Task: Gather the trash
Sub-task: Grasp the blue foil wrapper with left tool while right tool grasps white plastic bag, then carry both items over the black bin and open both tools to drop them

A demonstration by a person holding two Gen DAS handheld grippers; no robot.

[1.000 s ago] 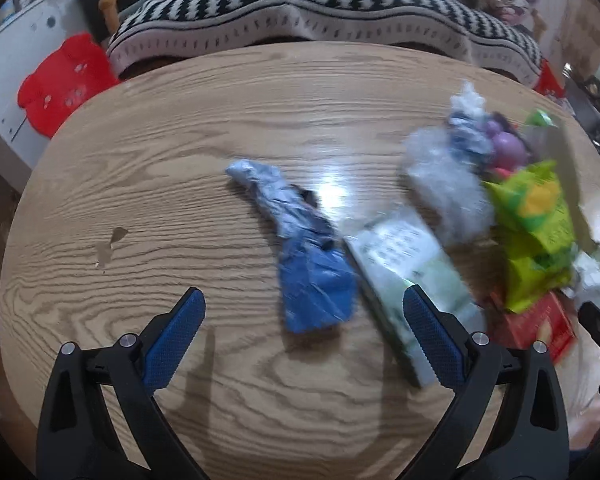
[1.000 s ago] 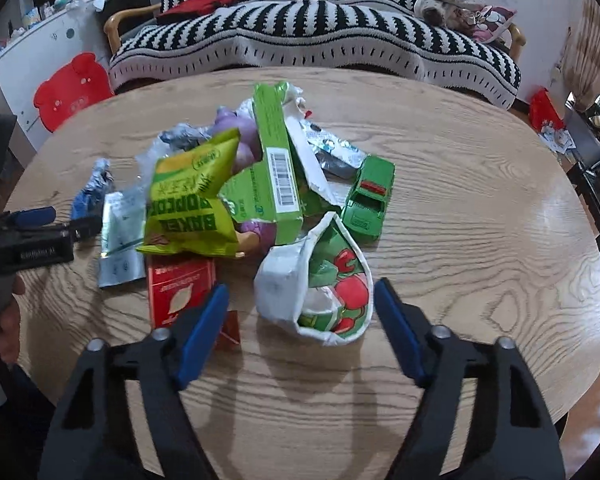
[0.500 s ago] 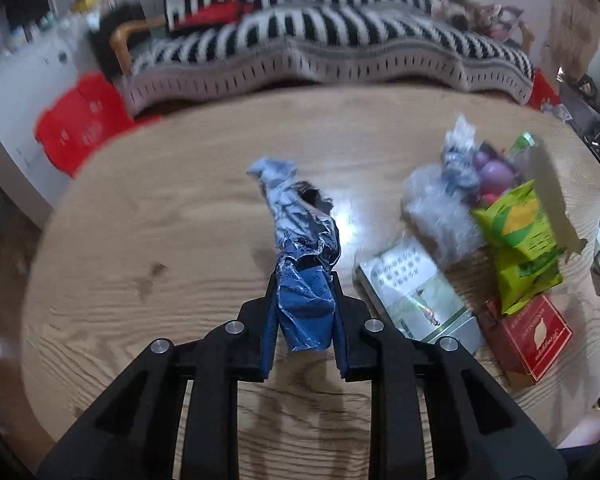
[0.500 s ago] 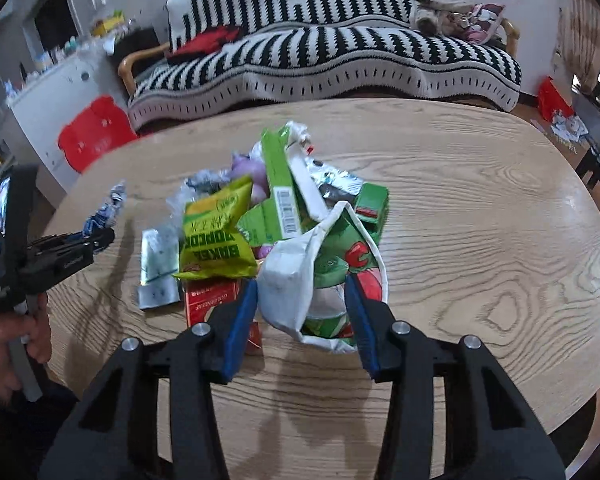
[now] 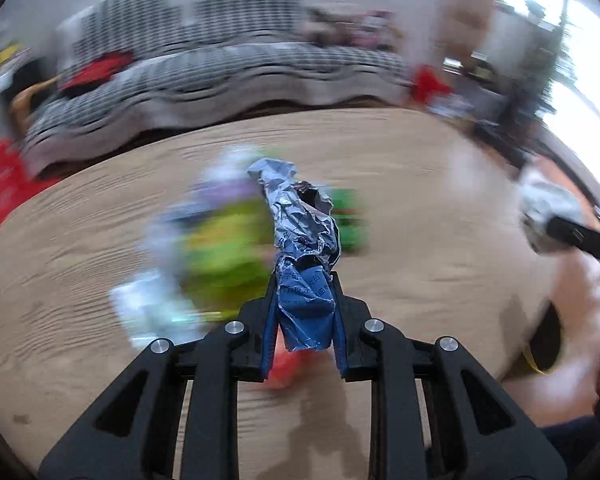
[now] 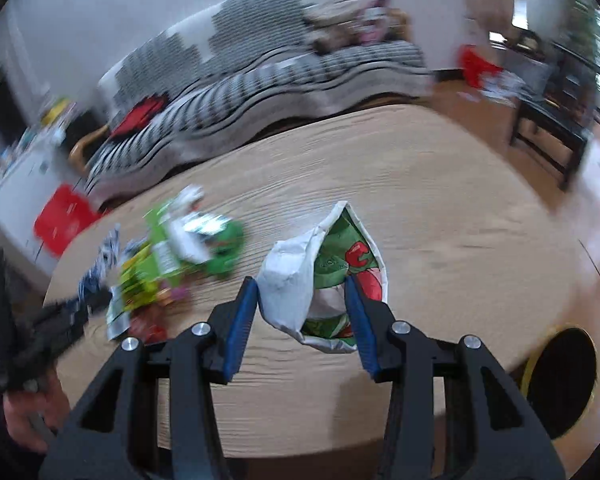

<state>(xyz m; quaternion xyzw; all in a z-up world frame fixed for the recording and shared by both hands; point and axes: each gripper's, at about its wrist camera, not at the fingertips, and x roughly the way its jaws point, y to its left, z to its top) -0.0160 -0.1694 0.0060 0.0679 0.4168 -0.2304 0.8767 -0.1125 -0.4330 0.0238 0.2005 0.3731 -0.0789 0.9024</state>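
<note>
Right gripper holds a crumpled bag above the wooden table

The right gripper (image 6: 302,320) has its two blue pads (image 6: 240,320) pressed on a white bag (image 6: 324,276) with green and red print, and the bag is lifted off the round table (image 6: 440,220). To the left, a blurred pile of wrappers (image 6: 172,264) lies on the table, mostly green and white. At the far left edge a hand (image 6: 28,420) holds the left gripper (image 6: 80,308), too blurred to see its jaws. Behind the table stands a sofa (image 6: 260,80) with a black-and-white striped cover. A dark round opening (image 6: 560,380) with a yellow rim shows at the lower right, beside the table.
</note>
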